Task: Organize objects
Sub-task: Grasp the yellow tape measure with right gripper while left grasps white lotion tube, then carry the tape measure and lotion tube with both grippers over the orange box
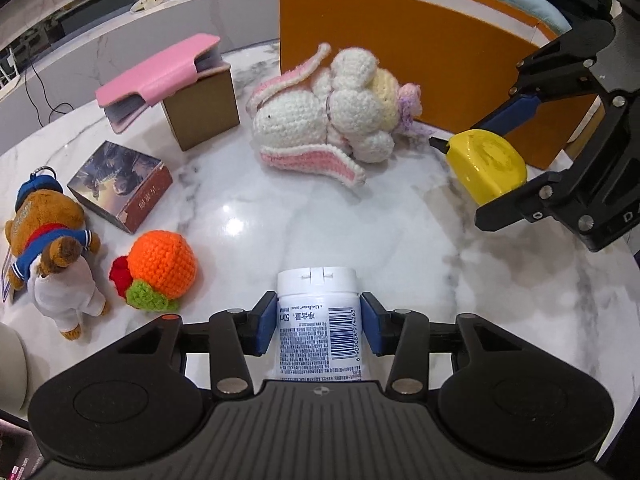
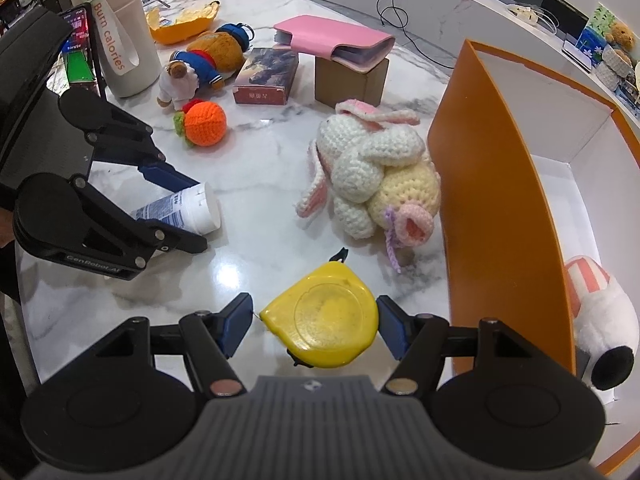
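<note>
Both claws low, level, loaded.

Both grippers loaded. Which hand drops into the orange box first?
Right. The right gripper holds the yellow tape measure directly beside the orange cardboard box. The left gripper, holding the white plastic bottle, sits farther off, with the white crocheted rabbit lying between.

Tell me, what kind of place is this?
Probably a home or office counter used for a tidying exercise: a white marble tabletop scattered with toys like a crochet bunny, an orange storage box, and a water bottle.
</note>
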The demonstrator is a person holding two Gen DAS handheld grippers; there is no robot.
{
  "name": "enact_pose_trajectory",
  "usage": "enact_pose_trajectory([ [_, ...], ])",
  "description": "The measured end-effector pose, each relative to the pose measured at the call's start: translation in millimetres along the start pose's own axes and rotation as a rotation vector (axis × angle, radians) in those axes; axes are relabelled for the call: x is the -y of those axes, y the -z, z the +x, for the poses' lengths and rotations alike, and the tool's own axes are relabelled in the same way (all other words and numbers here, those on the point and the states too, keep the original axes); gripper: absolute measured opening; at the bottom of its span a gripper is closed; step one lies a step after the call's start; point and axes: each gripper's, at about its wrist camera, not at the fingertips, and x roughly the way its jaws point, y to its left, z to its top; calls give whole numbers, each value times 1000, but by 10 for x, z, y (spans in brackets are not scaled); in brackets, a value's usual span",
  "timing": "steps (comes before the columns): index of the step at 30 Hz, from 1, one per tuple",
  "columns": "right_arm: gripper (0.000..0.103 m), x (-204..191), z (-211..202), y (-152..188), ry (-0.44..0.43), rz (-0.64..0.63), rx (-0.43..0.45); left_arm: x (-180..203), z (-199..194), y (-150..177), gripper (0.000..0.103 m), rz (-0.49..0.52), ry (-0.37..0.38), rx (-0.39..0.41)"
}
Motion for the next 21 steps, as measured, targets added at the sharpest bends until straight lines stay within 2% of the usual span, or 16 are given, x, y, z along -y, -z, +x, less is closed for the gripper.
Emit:
enact_pose_trajectory([
  [4, 69, 18, -57, -16, -1, 6, 17, 21, -126, -27, 51, -32, 20, 43],
  [9, 69, 77, -206, -65, -3, 21, 57, 66, -318, -156, 51, -39, 5, 91],
  [21, 69, 345, -617, -111, 13, 89, 166, 284, -496, -512, 51, 12, -15, 114],
])
